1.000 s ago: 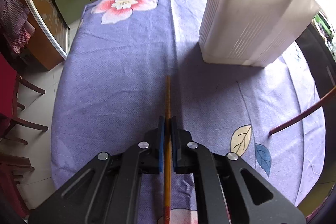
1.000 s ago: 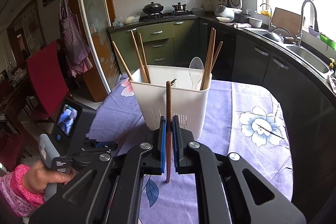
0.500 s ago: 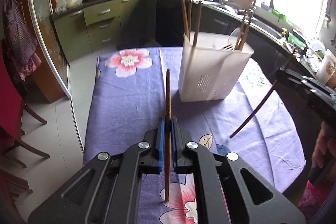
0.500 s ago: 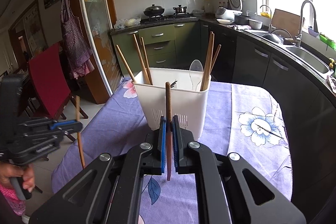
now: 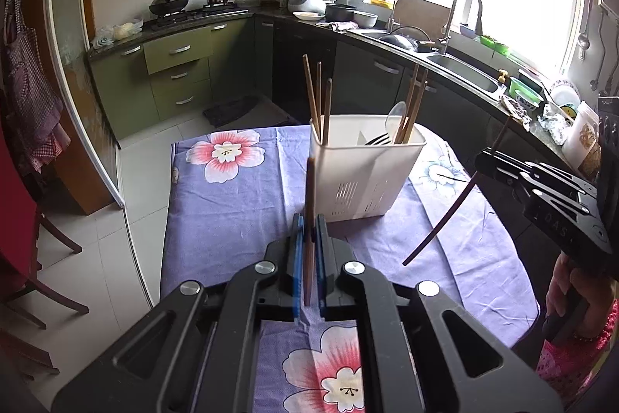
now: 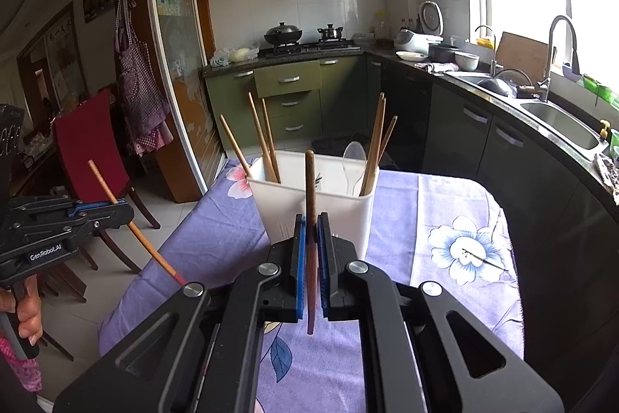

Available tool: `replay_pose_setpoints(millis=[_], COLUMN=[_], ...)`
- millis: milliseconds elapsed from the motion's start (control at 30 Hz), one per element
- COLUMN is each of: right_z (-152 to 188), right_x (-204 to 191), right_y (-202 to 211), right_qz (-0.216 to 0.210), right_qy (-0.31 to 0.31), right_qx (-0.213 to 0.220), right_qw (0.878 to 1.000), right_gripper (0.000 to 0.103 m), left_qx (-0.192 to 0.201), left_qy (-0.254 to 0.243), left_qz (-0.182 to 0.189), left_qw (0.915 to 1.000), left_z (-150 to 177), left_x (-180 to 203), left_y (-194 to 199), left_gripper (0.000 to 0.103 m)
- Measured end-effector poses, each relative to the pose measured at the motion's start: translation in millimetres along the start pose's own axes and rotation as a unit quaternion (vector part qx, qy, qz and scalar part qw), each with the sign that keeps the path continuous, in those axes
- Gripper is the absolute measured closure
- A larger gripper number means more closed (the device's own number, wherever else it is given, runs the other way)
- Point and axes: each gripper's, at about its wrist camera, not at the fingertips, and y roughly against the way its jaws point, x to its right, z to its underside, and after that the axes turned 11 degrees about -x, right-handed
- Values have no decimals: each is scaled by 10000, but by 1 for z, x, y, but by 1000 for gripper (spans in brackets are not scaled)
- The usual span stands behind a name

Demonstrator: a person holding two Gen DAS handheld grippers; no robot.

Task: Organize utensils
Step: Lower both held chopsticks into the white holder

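A white utensil holder (image 5: 365, 173) stands on the purple floral tablecloth; it also shows in the right wrist view (image 6: 340, 208). It holds several wooden chopsticks (image 5: 319, 99) and a white spoon (image 6: 354, 159). My left gripper (image 5: 308, 223) is shut on a brown chopstick (image 5: 309, 204), held upright in the air in front of the holder. My right gripper (image 6: 310, 223) is shut on a dark chopstick (image 6: 310, 196), upright and near the holder. Each gripper shows in the other's view, the right one (image 5: 541, 188) and the left one (image 6: 69, 219).
The table (image 5: 232, 204) is covered by the purple cloth with flower prints. Red chairs (image 6: 89, 142) stand at its left side. A kitchen counter with sink (image 5: 460, 68) runs along the right. Green cabinets (image 6: 286, 91) and a stove are at the back.
My left gripper lifted its chopstick off the table and tilted up from looking down at the cloth to level. The right gripper stayed nearly still with its chopstick.
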Motion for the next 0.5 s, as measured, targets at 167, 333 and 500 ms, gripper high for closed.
replay_pose_setpoints(millis=[167, 333, 500], right_z=[-11, -28, -51], right_x=[1, -1, -2], right_y=[14, 32, 51], right_qz=[3, -6, -42], right_qy=[51, 142, 201], right_qx=[100, 267, 484], right_qw=[9999, 9995, 9986], right_gripper=[96, 96, 96], left_qx=[43, 167, 368], left_qy=[-116, -255, -341], left_qz=[140, 208, 293], left_qw=[9998, 9993, 9983], left_z=[-16, -35, -61], left_x=[8, 18, 28], left_y=[11, 25, 43], left_gripper=[97, 97, 97])
